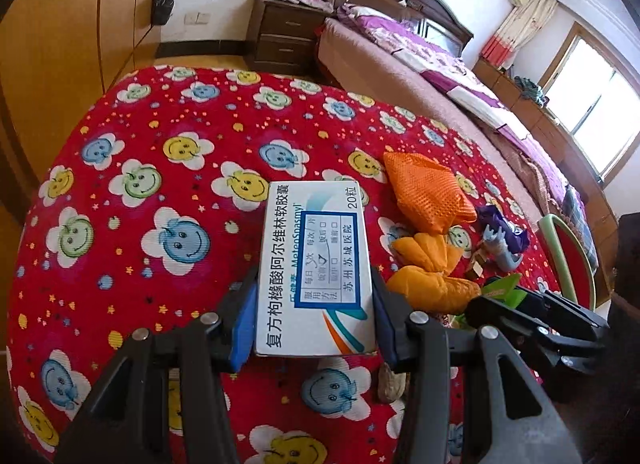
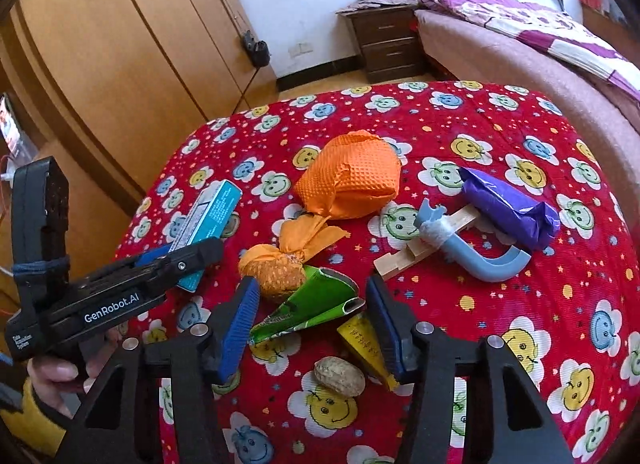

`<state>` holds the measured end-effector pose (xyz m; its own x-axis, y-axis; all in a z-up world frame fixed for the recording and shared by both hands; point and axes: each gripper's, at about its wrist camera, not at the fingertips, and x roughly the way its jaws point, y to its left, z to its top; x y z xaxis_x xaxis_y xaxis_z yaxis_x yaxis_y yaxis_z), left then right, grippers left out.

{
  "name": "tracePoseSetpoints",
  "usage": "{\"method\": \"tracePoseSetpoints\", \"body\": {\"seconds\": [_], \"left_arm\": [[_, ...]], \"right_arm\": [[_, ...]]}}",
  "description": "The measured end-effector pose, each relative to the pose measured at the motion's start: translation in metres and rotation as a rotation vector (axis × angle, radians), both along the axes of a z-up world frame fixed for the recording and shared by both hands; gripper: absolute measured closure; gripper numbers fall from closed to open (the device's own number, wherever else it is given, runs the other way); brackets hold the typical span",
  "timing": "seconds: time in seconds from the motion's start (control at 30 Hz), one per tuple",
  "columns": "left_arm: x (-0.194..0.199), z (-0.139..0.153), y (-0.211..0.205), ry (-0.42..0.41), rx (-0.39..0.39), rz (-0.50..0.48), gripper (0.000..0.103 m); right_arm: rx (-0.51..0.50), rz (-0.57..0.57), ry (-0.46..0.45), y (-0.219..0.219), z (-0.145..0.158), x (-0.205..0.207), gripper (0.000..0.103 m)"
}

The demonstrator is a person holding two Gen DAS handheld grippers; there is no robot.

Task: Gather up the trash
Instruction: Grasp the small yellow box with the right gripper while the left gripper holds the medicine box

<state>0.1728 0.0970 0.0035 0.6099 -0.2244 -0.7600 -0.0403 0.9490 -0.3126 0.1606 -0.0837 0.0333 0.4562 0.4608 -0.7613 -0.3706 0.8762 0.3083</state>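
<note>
My bench (image 2: 500, 135) wears a red cloth printed with smiling flowers in blue, yellow and green. On it lie an orange waffle-textured bundle (image 2: 352, 179) and, just in front, a smaller knotted orange bundle (image 2: 280, 264) — the two look joined by twisted fabric. To the right, a crumpled purple wrapper (image 2: 508, 211) rests against a blue U-shaped plastic piece (image 2: 484, 260) fixed across a small wooden stick (image 2: 404, 260). Nearer me sit a flattened green carton (image 2: 316, 304), a yellow packet (image 2: 364, 340) and a peanut shell (image 2: 339, 376) — all close together.
</note>
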Motion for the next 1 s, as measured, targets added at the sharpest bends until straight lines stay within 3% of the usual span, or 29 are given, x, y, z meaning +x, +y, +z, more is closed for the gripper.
{"method": "tracePoseSetpoints", "body": {"seconds": [0.17, 0.27, 0.33, 0.43, 0.6, 0.73, 1.0], "left_arm": [[0.009, 0.006, -0.011, 0.024, 0.012, -0.025, 0.053], [0.011, 0.010, -0.017, 0.029, -0.001, -0.034, 0.053], [0.008, 0.014, -0.025, 0.002, 0.012, -0.049, 0.053], [-0.003, 0.020, -0.036, -0.045, 0.041, -0.054, 0.053], [-0.032, 0.033, -0.052, -0.124, 0.081, -0.036, 0.053], [-0.054, 0.044, -0.068, -0.172, 0.160, 0.003, 0.053], [-0.083, 0.066, -0.088, -0.173, 0.138, -0.003, 0.053]], "right_arm": [[0.031, -0.006, 0.078, -0.011, -0.001, 0.011, 0.059], [0.044, -0.014, 0.086, -0.015, -0.001, 0.009, 0.073], [0.058, -0.020, 0.084, -0.018, -0.001, 0.004, 0.091], [0.083, -0.040, 0.040, -0.026, -0.003, -0.010, 0.099], [0.137, -0.054, -0.054, -0.045, 0.005, -0.037, 0.102], [0.078, -0.089, -0.191, -0.060, 0.025, -0.059, 0.103], [0.058, -0.060, -0.199, -0.090, 0.050, -0.079, 0.100]]}}
